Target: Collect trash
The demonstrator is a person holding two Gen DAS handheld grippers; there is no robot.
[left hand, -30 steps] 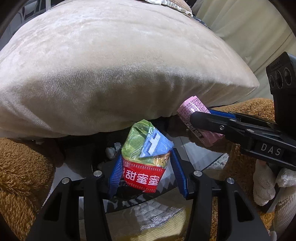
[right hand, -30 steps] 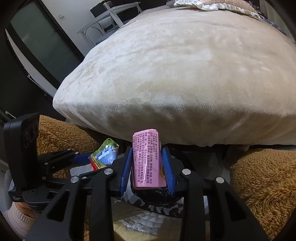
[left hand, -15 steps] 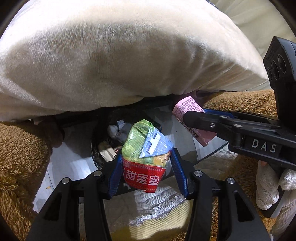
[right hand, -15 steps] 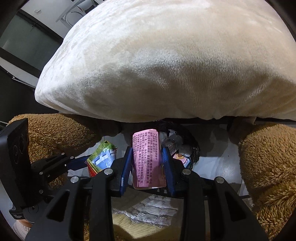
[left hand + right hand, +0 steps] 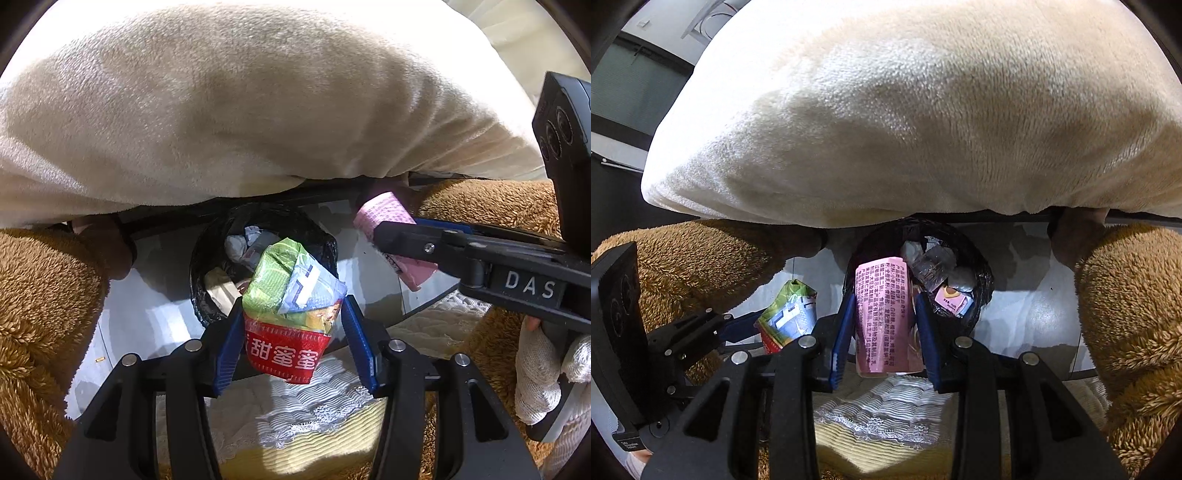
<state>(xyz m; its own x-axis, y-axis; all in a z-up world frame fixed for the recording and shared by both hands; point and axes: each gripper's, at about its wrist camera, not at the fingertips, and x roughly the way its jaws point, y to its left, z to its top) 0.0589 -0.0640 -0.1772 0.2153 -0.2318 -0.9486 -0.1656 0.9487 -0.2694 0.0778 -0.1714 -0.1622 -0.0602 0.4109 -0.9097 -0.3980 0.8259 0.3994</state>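
Note:
My left gripper (image 5: 291, 314) is shut on a green, blue and red snack wrapper (image 5: 288, 306), held above the near rim of a black-lined trash bin (image 5: 207, 258) on the floor. My right gripper (image 5: 884, 314) is shut on a pink printed wrapper (image 5: 881, 317) and holds it over the same trash bin (image 5: 979, 280), which holds several crumpled wrappers. In the left wrist view the right gripper (image 5: 384, 240) comes in from the right with the pink wrapper (image 5: 380, 214). In the right wrist view the left gripper (image 5: 753, 325) shows at the left with the snack wrapper (image 5: 790, 314).
A big cream cushion (image 5: 240, 103) overhangs the bin from behind and fills the upper half of both views (image 5: 923, 110). Brown plush limbs (image 5: 40, 295) flank the bin on both sides (image 5: 1134, 314). A quilted yellow and white cover (image 5: 295, 424) lies just below the grippers.
Both grippers have risen and tipped down with their wrappers. The bin, hidden under the cushion edge a second ago, now shows fully beneath them.

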